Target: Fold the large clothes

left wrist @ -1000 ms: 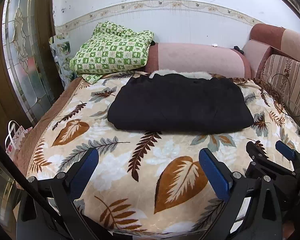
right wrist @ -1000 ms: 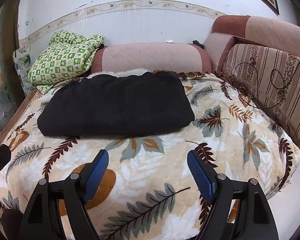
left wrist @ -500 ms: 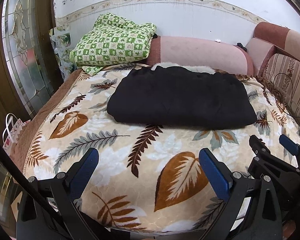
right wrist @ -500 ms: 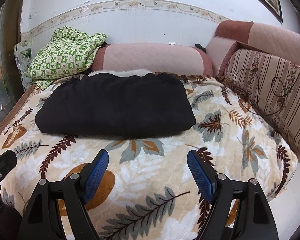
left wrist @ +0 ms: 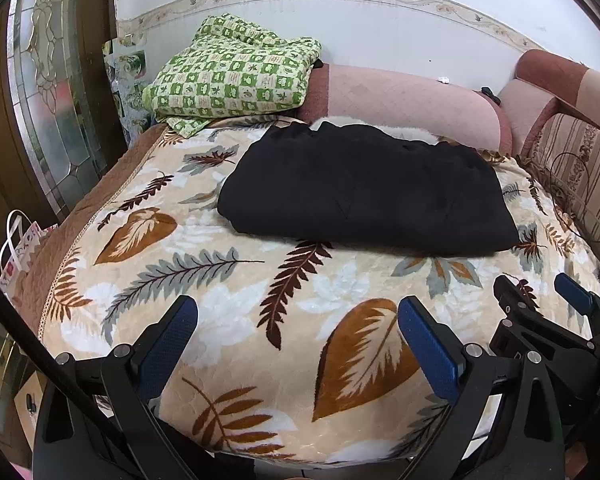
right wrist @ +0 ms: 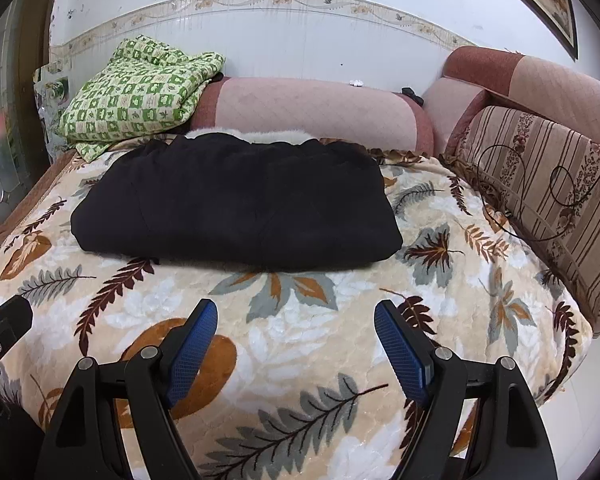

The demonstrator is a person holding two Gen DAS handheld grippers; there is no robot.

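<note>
A large black garment point(left wrist: 364, 188) lies folded into a flat rectangle on the leaf-patterned blanket point(left wrist: 228, 304), toward the back of the bed; it also shows in the right wrist view point(right wrist: 236, 204). White fur trim point(right wrist: 252, 135) peeks out at its far edge. My left gripper point(left wrist: 298, 320) is open and empty, over the blanket's front edge, well short of the garment. My right gripper point(right wrist: 296, 324) is open and empty too, near the front edge; it also shows at the right of the left wrist view point(left wrist: 540, 292).
A green checked quilt point(left wrist: 232, 76) is piled at the back left on a pink bolster point(left wrist: 404, 100). A striped cushion point(right wrist: 540, 184) and sofa back line the right side. A glass-panelled door point(left wrist: 48, 92) and a paper bag point(left wrist: 20, 248) stand left of the bed.
Both grippers have pulled back slightly from the bed and tilted a little; the garment sits lower and farther in view. Both stay open and the garment has not moved.
</note>
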